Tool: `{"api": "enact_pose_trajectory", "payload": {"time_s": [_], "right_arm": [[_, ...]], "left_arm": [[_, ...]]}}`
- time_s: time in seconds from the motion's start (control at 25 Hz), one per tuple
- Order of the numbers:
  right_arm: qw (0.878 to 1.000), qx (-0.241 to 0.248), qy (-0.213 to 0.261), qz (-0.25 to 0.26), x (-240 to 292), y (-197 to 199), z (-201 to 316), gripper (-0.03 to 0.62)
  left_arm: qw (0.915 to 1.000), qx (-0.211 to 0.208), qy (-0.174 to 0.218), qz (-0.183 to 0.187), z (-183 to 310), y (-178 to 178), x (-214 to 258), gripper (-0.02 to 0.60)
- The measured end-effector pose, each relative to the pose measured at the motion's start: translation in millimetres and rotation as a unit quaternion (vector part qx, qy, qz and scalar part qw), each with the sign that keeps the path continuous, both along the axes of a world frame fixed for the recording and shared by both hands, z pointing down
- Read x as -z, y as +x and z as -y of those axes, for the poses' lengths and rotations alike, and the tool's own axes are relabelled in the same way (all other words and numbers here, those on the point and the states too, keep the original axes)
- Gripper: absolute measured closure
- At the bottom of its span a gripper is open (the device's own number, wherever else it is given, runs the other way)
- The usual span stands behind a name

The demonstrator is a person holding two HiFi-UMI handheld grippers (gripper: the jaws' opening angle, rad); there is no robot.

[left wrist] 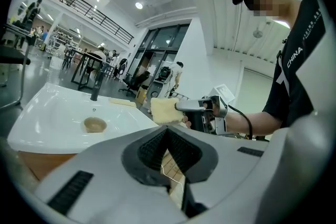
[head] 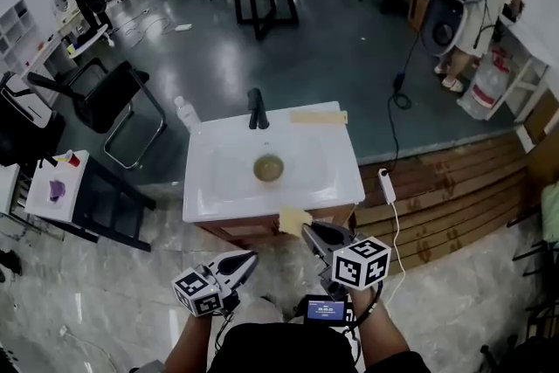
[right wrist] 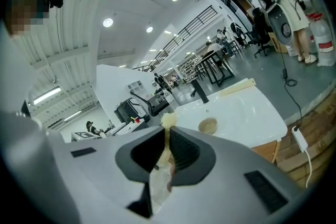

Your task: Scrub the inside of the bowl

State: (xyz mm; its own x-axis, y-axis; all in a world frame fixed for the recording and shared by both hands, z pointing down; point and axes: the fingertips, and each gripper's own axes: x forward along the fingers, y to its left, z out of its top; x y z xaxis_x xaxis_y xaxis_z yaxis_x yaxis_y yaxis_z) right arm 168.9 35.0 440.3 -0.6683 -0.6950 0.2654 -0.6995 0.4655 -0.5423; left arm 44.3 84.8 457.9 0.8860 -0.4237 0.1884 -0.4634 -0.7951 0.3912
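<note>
Gripping a pale yellow sponge (head: 293, 221) in our right gripper (head: 307, 229), we hold our left gripper (head: 244, 260) clenched on nothing. A small brown round bowl (head: 268, 168) sits mid-surface on the white ceramic sink top (head: 218, 188), a black faucet (head: 256, 109) at its far edge, glossy grey hall floor (head: 332, 39) beyond.

A white sink top (head: 323, 179) carries 1 brown bowl (head: 268, 168), 1 black faucet (head: 256, 109) and 1 pale strip (head: 319, 116).

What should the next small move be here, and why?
Probably bring the right gripper forward and down toward the bowl. It is shut on the sponge but hangs at the near edge of the sink, well apart from the bowl, which sits in the basin.
</note>
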Motion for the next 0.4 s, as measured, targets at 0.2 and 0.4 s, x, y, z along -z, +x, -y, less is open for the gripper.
{"api": "enact_pose_trajectory", "payload": {"time_s": [0.2,0.4], "right_arm": [[1.0,-0.001,0.003,-0.001,7.2,-5.7,-8.9,0.557],[1.0,-0.003,0.008,-0.002,10.8,-13.8,-15.2,0.557]], "left_arm": [[1.0,-0.006,-0.001,0.007,-9.7,-3.6,-0.5,0.578],[0.9999,-0.013,0.004,0.008,-16.0,-8.9,1.6,0.578]]}}
